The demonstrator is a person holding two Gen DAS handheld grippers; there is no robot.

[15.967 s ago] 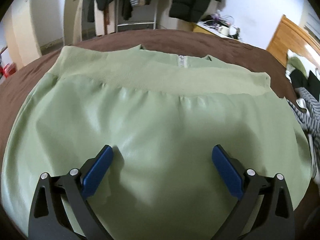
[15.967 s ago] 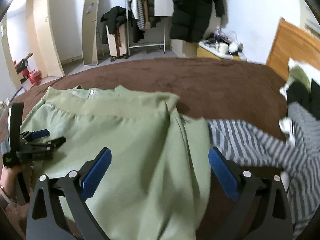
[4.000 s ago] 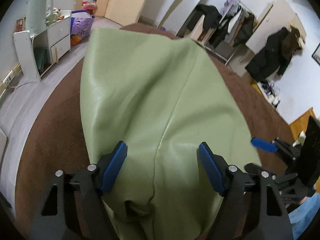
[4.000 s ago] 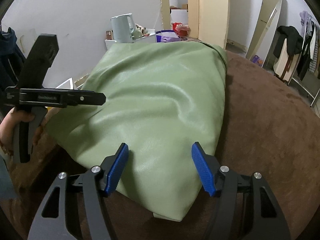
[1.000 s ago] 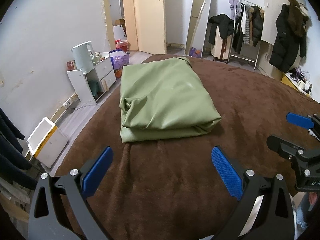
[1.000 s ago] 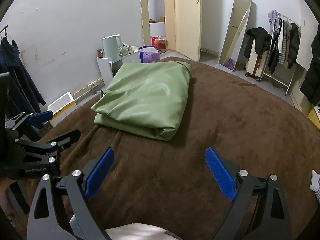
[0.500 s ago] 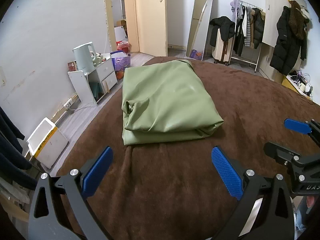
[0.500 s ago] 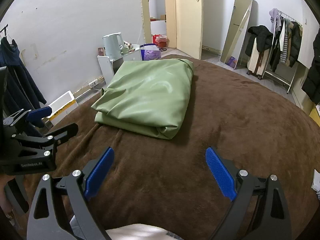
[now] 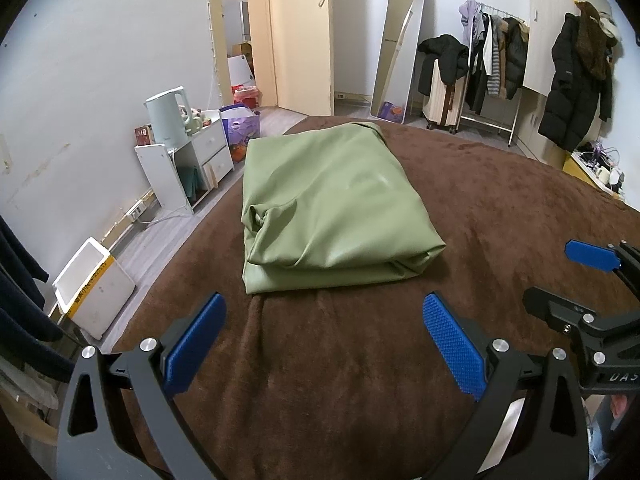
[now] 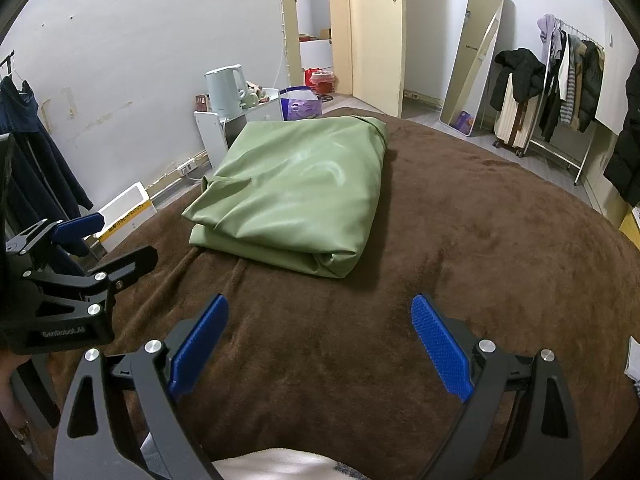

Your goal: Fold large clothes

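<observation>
Left gripper (image 9: pixel 320 336): jaws apart, empty, clear of cloth. Green garment (image 9: pixel 332 204) folded into compact stack on brown blanket (image 9: pixel 500 208), far-left side. Right gripper (image 10: pixel 320 340): jaws apart, empty. Fold looks complete; nothing obviously left.

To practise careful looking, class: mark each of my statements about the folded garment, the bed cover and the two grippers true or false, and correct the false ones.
1. The green garment lies folded on the brown blanket. True.
2. The left gripper is shut on the garment. False: it is open, clear of the garment.
3. The right gripper is open and holds nothing. True.
4. A kettle stands on the garment. False: it stands on a white cabinet beside the bed.
</observation>
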